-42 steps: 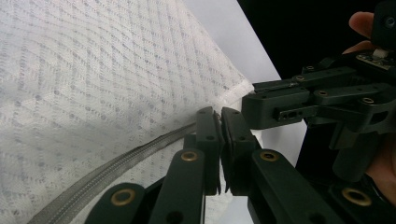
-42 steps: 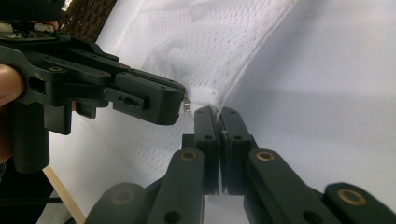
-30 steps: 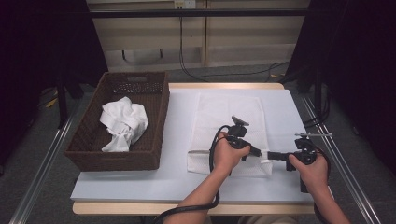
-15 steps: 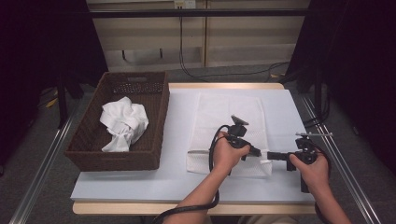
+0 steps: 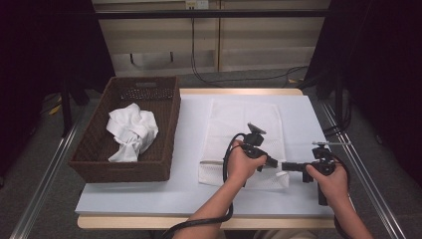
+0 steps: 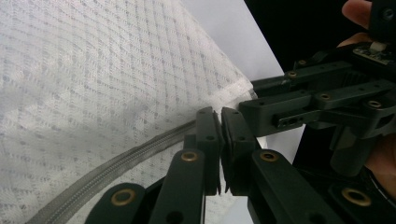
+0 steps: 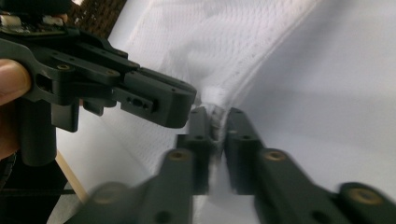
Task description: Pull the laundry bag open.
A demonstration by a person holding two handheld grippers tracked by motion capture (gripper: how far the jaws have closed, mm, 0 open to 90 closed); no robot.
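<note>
Jaws of both grippers meet at the near right corner of a white mesh laundry bag (image 5: 244, 134) that lies flat on the white tabletop (image 5: 149, 194). Seen in the left gripper view, the left gripper (image 6: 220, 116) has its jaws drawn nearly together at the end of the bag's grey zipper (image 6: 116, 170), which runs along the bag's near edge; whether anything is pinched between them cannot be told. In the right gripper view, the right gripper (image 7: 215, 116) has its jaws closed on a bunched bit of the bag's white fabric at that same corner, with the left gripper's black body just beside it at upper left. From the high view, the left gripper (image 5: 272, 163) points to the right and the right gripper (image 5: 284, 166) points to the left, their tips almost touching over the bag's corner, each held in one of the person's hands; a black cable loops from the left gripper back along the forearm. A brown wicker basket (image 5: 164, 119) stands on the left part of the tabletop, well apart from the bag, and holds a crumpled white cloth (image 5: 130, 130).
</note>
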